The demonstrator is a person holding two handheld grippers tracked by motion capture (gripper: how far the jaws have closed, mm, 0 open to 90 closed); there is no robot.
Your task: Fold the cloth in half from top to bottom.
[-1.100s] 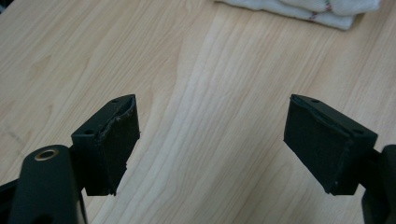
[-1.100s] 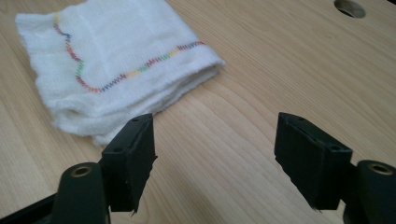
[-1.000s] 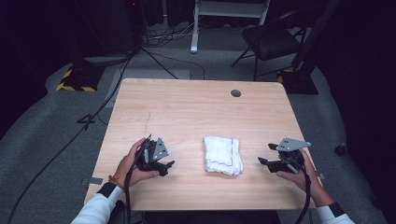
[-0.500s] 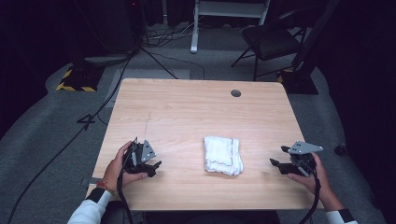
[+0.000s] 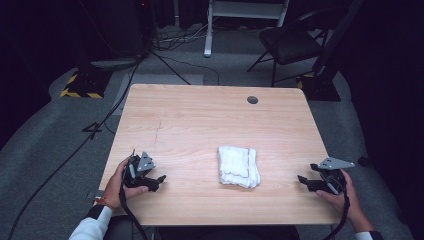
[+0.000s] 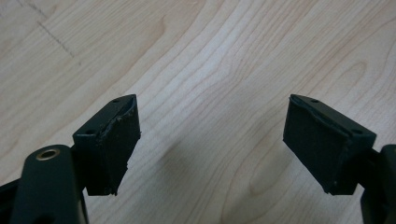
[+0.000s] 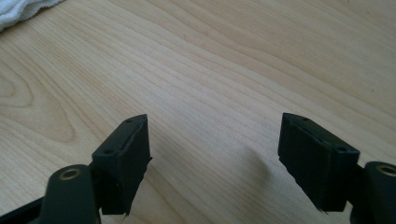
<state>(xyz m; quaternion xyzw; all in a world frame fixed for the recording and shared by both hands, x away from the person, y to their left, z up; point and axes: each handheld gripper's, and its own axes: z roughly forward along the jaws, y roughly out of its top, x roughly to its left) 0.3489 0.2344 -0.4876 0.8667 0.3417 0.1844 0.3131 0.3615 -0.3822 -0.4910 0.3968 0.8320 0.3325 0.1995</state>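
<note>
My left claw (image 6: pixel 212 149) stands wide open with nothing between its two black pads (image 6: pixel 112 144); in the left gripper view I see bare pale wood grain in the gap. The pads hang just above the bench (image 5: pixel 200 125), not pressing on anything. In the high view this left claw (image 5: pixel 159 179) sits near the bench's near left corner, held in the person's left hand (image 5: pixel 117 185), its tips pointing toward the middle of the bench. A grey three-cornered plate rides on top of it, and its cable trails off the near edge.

My right claw (image 7: pixel 215 161) is likewise spread wide and empty, with only wood showing between its pads (image 7: pixel 126 158). In the right gripper view a corner of the white cloth (image 7: pixel 23 11) peeks in at the upper left, well apart from the pads. In the high view the right claw (image 5: pixel 303 180) rests at the near right edge of the bench, gripped by the person's right hand (image 5: pixel 345 197), tips aimed leftward toward the cloth.

The folded white cloth (image 5: pixel 239 166) lies flat on the bench between the two claws, nearer the right one, touched by neither. It is a small, roughly rectangular bundle with a thin dark line along its far edge.

Farther out, a small dark round hole (image 5: pixel 252 100) sits near the bench's far edge. Beyond the bench, on grey floor, stand a dark chair (image 5: pixel 287 42) and a white frame (image 5: pixel 240 12), with cables running across the floor.
</note>
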